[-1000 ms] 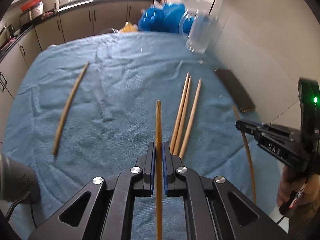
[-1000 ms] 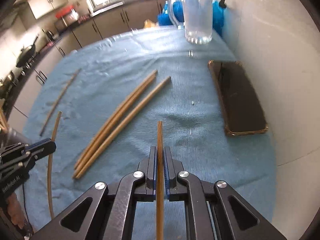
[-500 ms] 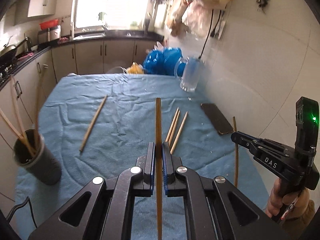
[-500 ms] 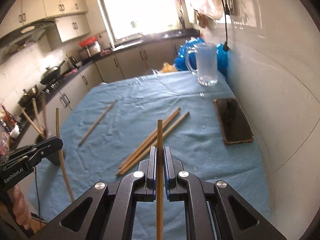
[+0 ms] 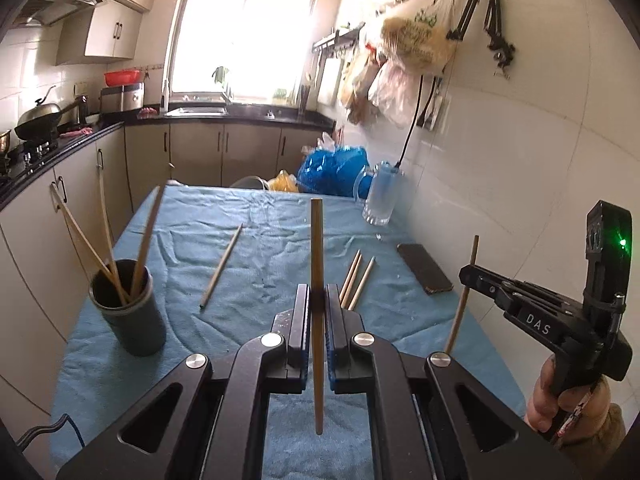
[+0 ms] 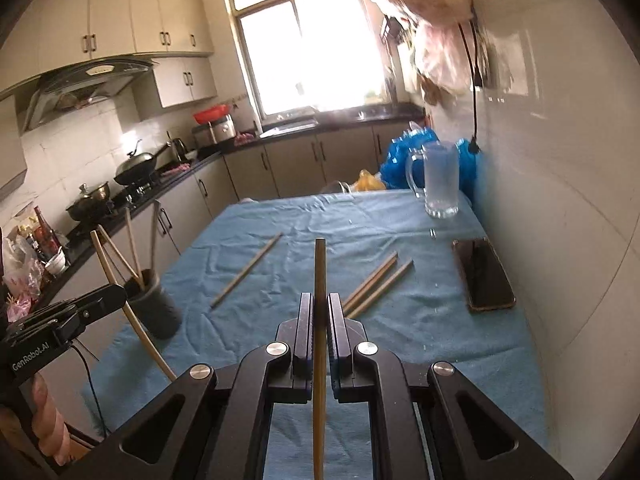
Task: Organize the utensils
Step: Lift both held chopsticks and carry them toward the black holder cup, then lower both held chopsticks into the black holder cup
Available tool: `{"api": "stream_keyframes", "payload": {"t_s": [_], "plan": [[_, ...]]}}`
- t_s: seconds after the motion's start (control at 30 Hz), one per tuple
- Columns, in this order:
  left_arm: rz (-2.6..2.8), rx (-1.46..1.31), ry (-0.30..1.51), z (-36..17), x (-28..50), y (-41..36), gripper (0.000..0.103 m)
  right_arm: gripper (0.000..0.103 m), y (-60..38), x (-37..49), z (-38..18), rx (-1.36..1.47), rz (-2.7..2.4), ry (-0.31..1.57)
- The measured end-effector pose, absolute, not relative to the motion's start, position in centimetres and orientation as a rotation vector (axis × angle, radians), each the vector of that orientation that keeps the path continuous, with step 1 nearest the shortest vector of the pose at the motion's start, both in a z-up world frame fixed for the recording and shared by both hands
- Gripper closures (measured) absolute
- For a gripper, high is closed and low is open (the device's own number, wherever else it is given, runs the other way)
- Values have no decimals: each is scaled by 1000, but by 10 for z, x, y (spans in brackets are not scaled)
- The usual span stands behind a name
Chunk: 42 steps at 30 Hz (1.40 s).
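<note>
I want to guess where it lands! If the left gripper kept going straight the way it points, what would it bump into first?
Probably the blue cloth on the table, in the bare patch just left of the three loose chopsticks. The left gripper points down there. Depth is hard to judge.

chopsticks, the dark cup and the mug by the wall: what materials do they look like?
Chopsticks: probably bamboo or wood, matte tan, no shine; grain too fine to tell.
Dark cup: opaque, dull grey-black, likely plastic or matte ceramic; the look leaves it open.
Mug: clear glass or clear plastic, handle and thick base see-through, walls hazy.
</note>
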<state>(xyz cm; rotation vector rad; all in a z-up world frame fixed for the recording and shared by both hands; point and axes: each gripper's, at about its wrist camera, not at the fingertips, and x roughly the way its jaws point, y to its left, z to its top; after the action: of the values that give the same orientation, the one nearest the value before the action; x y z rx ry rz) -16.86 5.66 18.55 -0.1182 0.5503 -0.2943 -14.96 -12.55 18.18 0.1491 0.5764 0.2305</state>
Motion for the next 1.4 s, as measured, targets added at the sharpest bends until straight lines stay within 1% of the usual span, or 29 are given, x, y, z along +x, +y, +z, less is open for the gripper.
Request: {"api": "stream_keyframes", "payload": {"t_s": [0.33,0.77,1.07,1.27,1.4], "plan": [[-243,-160,447,218,-199,95,97,97,-101,-166,211,146,276,491],[-98,-235,333,253,-213,180,97,97,-43,-145,236,132,392,451],[-27,-242,313,265,-184,226,97,97,19,-105,259,158,500,416],[9,-245,299,266,-145,251,97,97,72,-72,270,179,544,384],[20,-265,332,258,-112,269,97,97,103,-46,270,209,556,369]]}}
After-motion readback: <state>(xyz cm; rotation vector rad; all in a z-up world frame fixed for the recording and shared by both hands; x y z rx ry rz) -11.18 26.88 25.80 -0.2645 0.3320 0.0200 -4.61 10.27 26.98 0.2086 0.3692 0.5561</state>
